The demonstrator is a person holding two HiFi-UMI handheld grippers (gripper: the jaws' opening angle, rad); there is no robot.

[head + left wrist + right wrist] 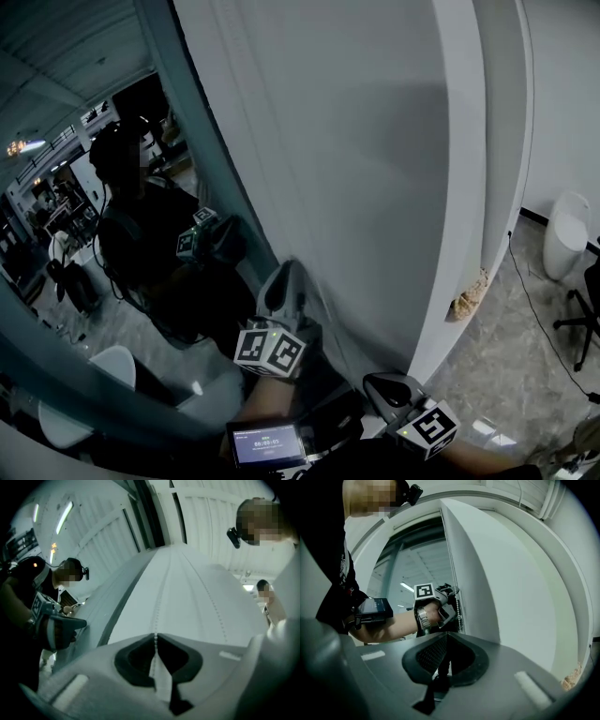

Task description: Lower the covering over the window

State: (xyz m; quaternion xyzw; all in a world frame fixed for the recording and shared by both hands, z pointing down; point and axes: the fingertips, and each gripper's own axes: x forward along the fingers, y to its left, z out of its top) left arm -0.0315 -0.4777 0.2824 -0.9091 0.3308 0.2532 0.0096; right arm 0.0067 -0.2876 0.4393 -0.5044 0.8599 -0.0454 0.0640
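Observation:
A white roller blind [356, 141] hangs over the window beside dark glass [84, 309]. Its bead chain [161, 592] runs up the blind's face. My left gripper [284, 274] points up at the blind's lower edge, shut on the chain, whose beads pass between the closed tips [154, 637]. The right gripper view shows that left gripper [451, 592] against the blind's edge [454, 564], with the chain [459, 609] hanging beside it. My right gripper [392, 386] stays low and to the right, away from the blind. Its jaws [446, 633] meet with nothing between them.
The glass reflects a person with grippers [141, 216]. A white wall pillar [459, 187] with a chipped corner [469, 295] stands right of the blind. On the tiled floor are a white bin [567, 230], a black chair base [581, 323] and a cable [534, 309]. A phone [267, 442] sits on the left wrist.

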